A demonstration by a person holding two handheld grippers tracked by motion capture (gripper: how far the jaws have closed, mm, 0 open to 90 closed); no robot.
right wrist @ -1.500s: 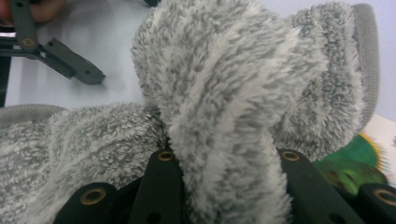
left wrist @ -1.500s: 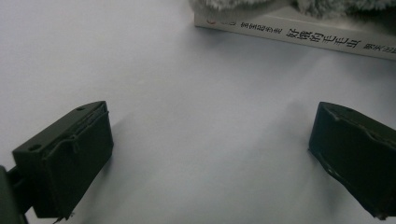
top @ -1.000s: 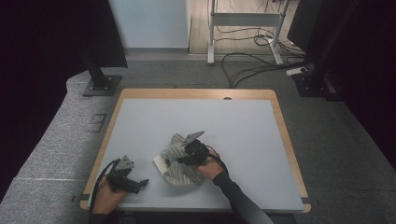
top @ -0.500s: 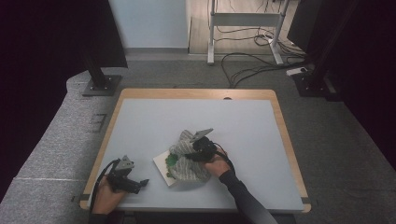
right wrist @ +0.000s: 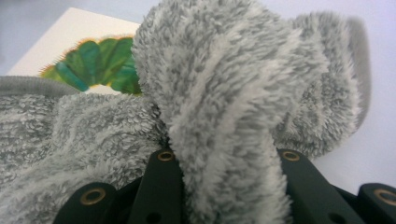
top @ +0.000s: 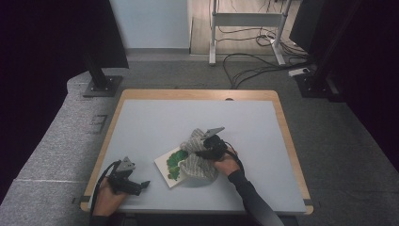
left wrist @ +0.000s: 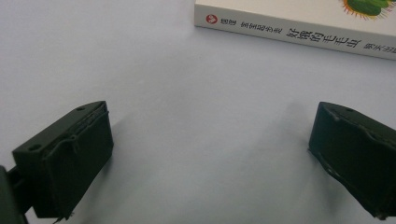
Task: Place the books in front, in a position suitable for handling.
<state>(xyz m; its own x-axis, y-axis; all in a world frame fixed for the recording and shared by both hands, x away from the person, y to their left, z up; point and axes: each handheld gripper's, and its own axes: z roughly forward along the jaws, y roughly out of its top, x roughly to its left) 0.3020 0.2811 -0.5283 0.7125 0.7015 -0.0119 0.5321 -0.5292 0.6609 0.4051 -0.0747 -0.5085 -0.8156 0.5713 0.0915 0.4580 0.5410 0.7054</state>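
Grey fluffy terry cloth (top: 196, 159) bunching up near the middle of the pale blue bench with a wooden rim (top: 141, 94), draping over the right part of a thin white picture book with a green caterpillar drawing (top: 171, 165). Lying flat on the bench, that book, its left corner and green drawing peeking out from under the cloth in the high view. Pinching a thick fold of the cloth: the right claw (top: 203, 151), jaws squeezed tight on the fabric, a grey three-cornered plate sticking up on top of it. Seen along the right gripper view, the same cloth (right wrist: 224, 93) rising in a plump ridge between the two black jaws, with the book (right wrist: 79, 51) showing beyond it at the upper left. Wrapping around the claw's body from the bench's near side: the person's right hand (top: 227, 165), a dark sleeve trailing toward the bottom edge.

Resting on the bench near its front left corner, well apart from the cloth: the left claw (top: 141, 184), gripped by the person's left hand (top: 110, 197), pointing right toward the book. Standing wide apart with nothing between them, its jaws in the left gripper view, bare bench surface showing in the gap. Lying across the top of that view, near but not touching the jaws: the book's spine (left wrist: 299, 32), white with a red round mark and a line of printed characters.
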